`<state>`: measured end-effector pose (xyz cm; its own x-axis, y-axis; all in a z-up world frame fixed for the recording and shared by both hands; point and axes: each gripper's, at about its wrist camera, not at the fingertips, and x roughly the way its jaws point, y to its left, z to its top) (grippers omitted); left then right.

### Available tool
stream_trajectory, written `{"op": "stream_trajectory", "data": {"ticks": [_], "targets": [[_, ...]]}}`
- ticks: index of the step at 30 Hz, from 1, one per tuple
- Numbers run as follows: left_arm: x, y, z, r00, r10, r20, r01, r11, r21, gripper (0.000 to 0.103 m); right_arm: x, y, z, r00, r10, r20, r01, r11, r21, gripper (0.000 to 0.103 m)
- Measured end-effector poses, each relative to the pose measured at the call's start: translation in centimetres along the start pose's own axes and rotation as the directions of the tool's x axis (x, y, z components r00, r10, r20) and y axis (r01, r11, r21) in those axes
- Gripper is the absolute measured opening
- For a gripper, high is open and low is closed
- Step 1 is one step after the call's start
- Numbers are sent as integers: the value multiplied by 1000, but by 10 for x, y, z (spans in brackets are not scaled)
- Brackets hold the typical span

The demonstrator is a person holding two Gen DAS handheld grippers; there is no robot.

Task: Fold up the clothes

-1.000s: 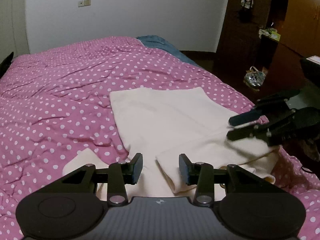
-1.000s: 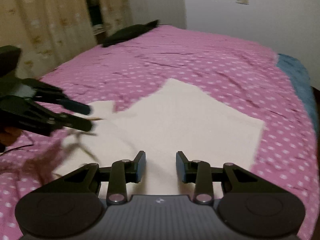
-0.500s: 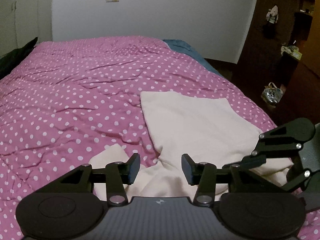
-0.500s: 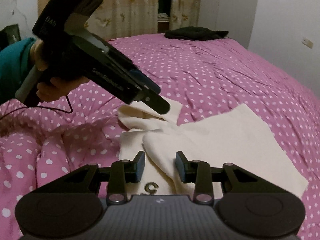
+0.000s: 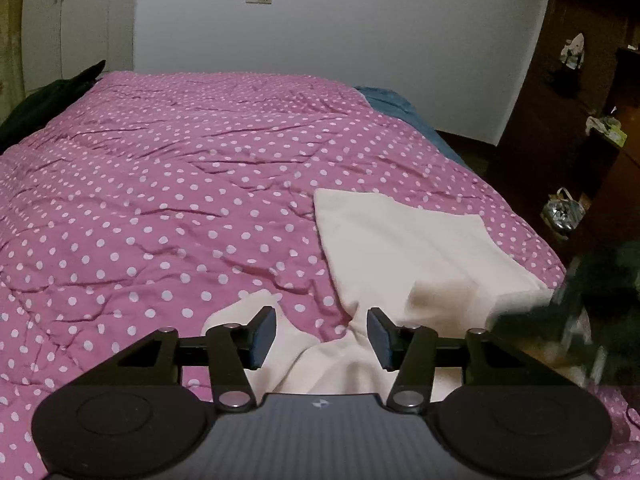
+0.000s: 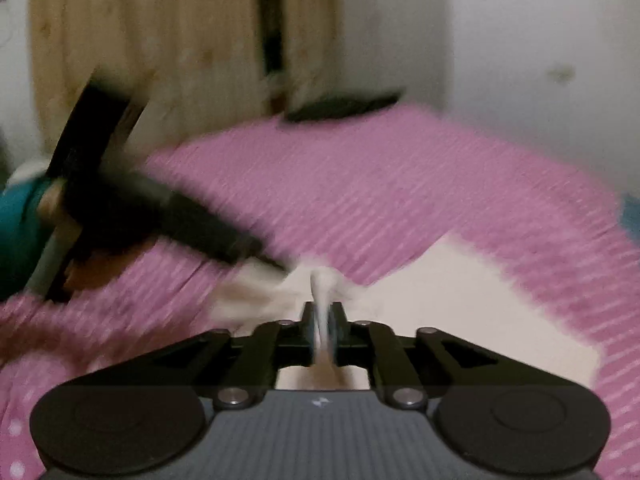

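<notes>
Right gripper [image 6: 322, 322]: angled down, jaws closing, pads pinching a bunched fold of the cream garment [image 6: 472, 304]. Left gripper [image 5: 322, 338]: tilted down over the garment's near end, jaws opening, cloth beneath but unpinched. Garment spread at the near right of the pink dotted bedcover [image 5: 168, 184]. Teal sleeve [image 6: 18, 232] blurred at left.
</notes>
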<state>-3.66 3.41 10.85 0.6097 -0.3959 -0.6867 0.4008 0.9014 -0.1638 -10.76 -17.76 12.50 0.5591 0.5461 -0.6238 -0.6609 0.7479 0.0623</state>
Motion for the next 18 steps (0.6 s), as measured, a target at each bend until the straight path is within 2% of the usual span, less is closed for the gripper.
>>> {"op": "stream_trajectory", "data": {"ticks": [3, 7, 11, 15, 18], "targets": [[-2, 0, -2, 1000, 0, 2, 0, 1000, 9, 54, 9, 13, -9, 997, 51, -59, -53, 998, -42, 12], [-4, 3, -1, 1000, 11, 6, -11, 1000, 11, 54, -6, -3, -7, 998, 26, -51, -26, 1000, -13, 12], [-1, 13, -1, 998, 68, 9, -68, 998, -7, 54, -10, -24, -9, 997, -38, -72, 41, 998, 44, 16], [7, 28, 2, 992, 127, -19, -127, 991, -38, 54, 5, -34, -23, 991, -9, -134, 24, 994, 109, 17], [10, 39, 7, 985, 169, -35, -171, 984, -58, 54, 2, -28, -26, 991, -12, -130, 24, 996, 91, 17]]}}
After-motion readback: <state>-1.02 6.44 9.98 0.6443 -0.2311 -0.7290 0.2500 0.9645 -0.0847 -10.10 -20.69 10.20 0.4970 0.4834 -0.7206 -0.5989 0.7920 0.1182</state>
